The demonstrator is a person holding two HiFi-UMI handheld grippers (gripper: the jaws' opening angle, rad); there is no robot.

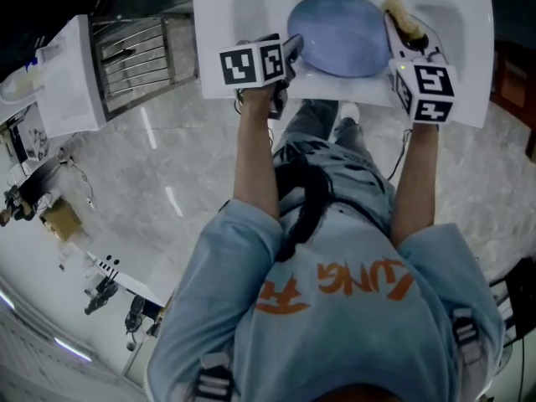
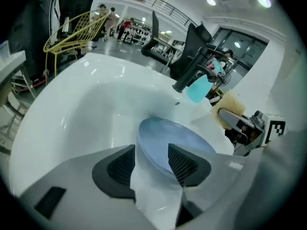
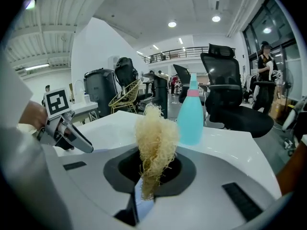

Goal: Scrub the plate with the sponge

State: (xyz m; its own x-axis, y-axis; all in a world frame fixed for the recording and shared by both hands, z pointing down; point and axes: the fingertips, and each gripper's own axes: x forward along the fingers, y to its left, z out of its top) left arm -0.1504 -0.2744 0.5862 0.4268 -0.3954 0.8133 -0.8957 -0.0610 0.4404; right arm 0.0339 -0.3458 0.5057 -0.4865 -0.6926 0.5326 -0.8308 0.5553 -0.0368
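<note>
A blue plate (image 1: 342,33) lies tilted in the white sink (image 1: 219,32). My left gripper (image 1: 291,53) is at the plate's left rim. In the left gripper view its jaws (image 2: 152,158) stand open, with the plate's (image 2: 178,139) near edge between the pads and a gap on each side. My right gripper (image 1: 409,38) hovers over the plate's right side, shut on a pale yellow fibrous sponge (image 1: 402,17). In the right gripper view the sponge (image 3: 154,140) sticks up from between the jaws (image 3: 151,174).
A teal bottle (image 3: 191,113) stands on the sink's back ledge beside a black faucet (image 2: 191,72). A metal rack (image 1: 134,53) and a white box (image 1: 69,78) stand left of the sink. Office chairs (image 3: 230,87) are behind it.
</note>
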